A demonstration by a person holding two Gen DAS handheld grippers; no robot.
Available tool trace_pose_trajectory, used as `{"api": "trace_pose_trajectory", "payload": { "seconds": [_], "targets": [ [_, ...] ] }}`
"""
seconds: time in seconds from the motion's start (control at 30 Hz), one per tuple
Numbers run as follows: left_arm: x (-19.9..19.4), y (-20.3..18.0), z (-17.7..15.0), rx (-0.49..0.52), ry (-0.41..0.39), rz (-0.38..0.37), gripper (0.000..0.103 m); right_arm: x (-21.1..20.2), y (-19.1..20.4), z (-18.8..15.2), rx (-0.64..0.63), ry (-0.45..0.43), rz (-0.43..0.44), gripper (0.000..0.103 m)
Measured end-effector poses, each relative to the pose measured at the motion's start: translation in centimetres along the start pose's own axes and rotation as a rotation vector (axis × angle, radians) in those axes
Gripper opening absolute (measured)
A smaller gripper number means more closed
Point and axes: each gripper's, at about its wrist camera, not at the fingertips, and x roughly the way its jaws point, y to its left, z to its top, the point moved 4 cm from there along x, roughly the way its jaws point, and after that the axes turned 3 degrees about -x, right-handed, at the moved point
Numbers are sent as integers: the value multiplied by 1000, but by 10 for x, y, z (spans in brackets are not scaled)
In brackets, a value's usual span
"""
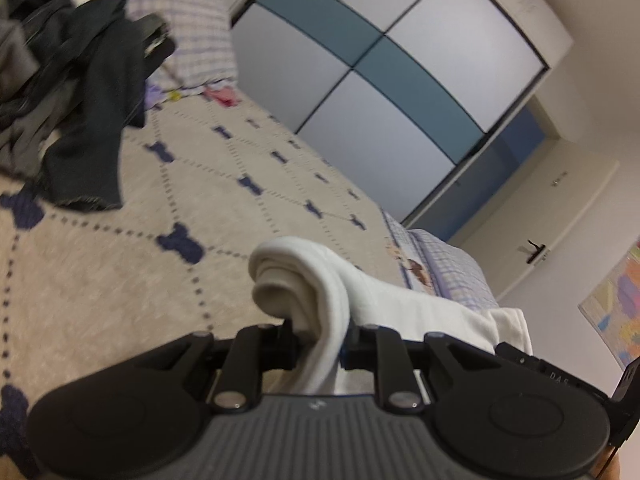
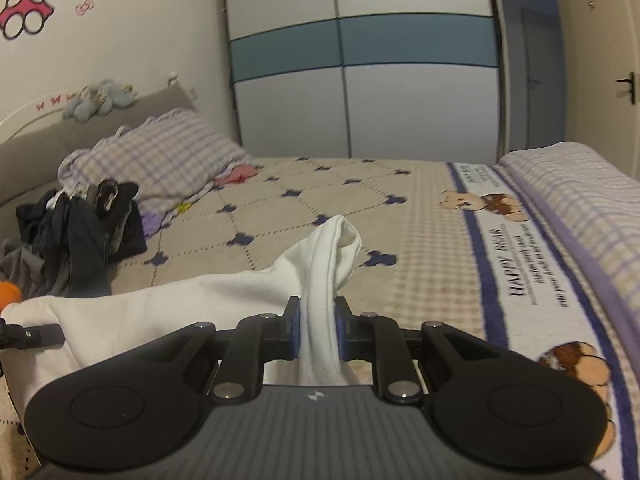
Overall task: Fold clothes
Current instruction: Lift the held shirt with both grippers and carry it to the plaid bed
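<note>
A: Starting at the far left, what is lying on the bed?

B: A pile of dark clothes point(image 2: 76, 236) is sitting near the checked pillow point(image 2: 160, 156), by the headboard. In the left wrist view the same dark heap point(image 1: 80, 120) is filling the upper left corner, resting on the beige bedspread point(image 1: 120, 280) with the navy pattern.

A: And the left gripper?

B: The left gripper point(image 1: 318, 344) is pinching a bunched fold of the white garment point(image 1: 320, 292). Its jaws are standing close together with the cloth squeezed between them, and the fabric is bulging up above the fingers.

A: Where is that garment running?

B: It is stretching to the right from the left gripper, lifted above the bedspread. In the right wrist view the white cloth point(image 2: 160, 304) is coming in from the left edge and rising to a peak.

A: So the right gripper is holding it too?

B: Yes, the right gripper point(image 2: 318, 328) is clamping a vertical fold of it between its blue pads point(image 2: 295, 330), with the corner poking up above the jaws.

A: And further right?

B: A bear-print blanket point(image 2: 520, 264) is lying along the bed's right side, with the wardrobe point(image 2: 360, 80) standing behind.
</note>
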Motion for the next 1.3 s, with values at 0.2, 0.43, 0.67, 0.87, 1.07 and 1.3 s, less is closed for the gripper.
{"api": "trace_pose_trajectory", "payload": {
  "seconds": [0.2, 0.43, 0.67, 0.87, 1.07, 1.3],
  "targets": [
    [-4, -28, 4, 37, -7, -38, 18, -29, -13, 3, 16, -50, -39, 18],
    [-7, -43, 4, 44, 0, -56, 18, -57, -17, 9, 5, -89, -79, 18],
    [-13, -46, 7, 33, 55, -52, 18, -69, -14, 11, 32, -47, -120, 18],
    [-18, -46, 9, 30, 112, -42, 18, -73, -8, 10, 88, 34, -151, 18],
    [-21, -42, 11, 44, 137, -37, 18, -77, 2, 2, 117, 65, -159, 18],
    [-15, -49, 13, 54, 146, -45, 18, -89, 2, -1, 128, 26, -177, 18]
  ]
}}
